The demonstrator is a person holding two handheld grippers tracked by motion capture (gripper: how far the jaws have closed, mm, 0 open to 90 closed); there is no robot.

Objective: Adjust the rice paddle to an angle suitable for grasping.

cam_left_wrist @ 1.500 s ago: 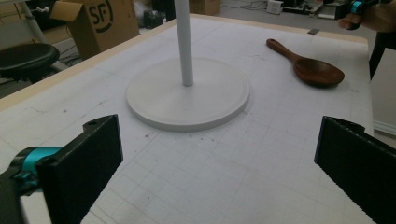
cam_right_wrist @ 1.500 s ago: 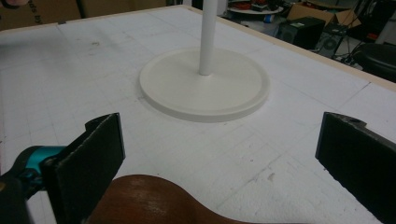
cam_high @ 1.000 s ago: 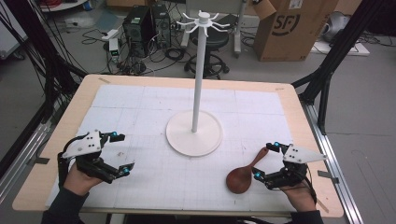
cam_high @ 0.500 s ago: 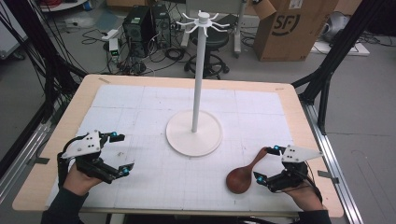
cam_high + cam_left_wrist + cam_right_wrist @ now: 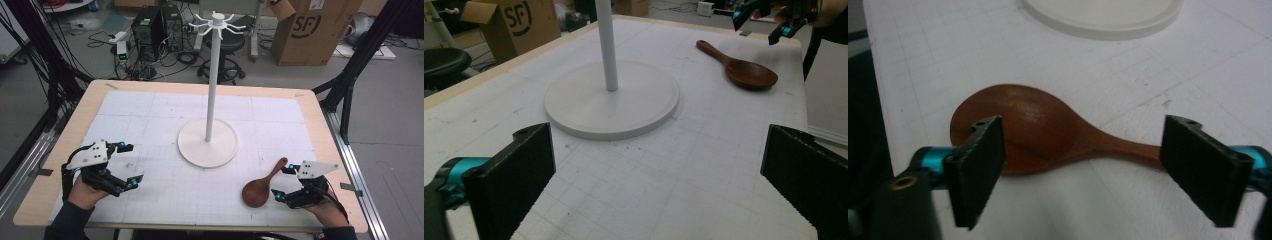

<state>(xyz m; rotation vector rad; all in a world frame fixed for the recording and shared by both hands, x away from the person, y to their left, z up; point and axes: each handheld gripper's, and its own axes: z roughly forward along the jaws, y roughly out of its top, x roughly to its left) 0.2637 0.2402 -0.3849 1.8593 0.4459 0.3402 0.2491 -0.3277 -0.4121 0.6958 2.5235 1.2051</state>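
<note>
A dark brown wooden spoon (image 5: 262, 185) lies flat on the white gridded mat, bowl toward the front edge, handle pointing back and right. My right gripper (image 5: 284, 182) is open just to its right; in the right gripper view the spoon (image 5: 1048, 132) lies across the gap between the two jaws, its bowl near the left one. A white stand (image 5: 209, 141) with a tall pole and hooked top rises at the mat's centre. My left gripper (image 5: 131, 165) is open at the front left, nothing between its jaws, facing the stand's base (image 5: 611, 97) and the spoon (image 5: 744, 70).
The wooden table (image 5: 75, 120) carries the white mat. Beyond the far edge are a cardboard box (image 5: 312, 30), a stool (image 5: 227, 47), computer cases and cables on the floor. Black frame struts stand at both sides.
My right gripper has moved slightly left and forward, closer to the spoon. The left gripper and the spoon have stayed where they were.
</note>
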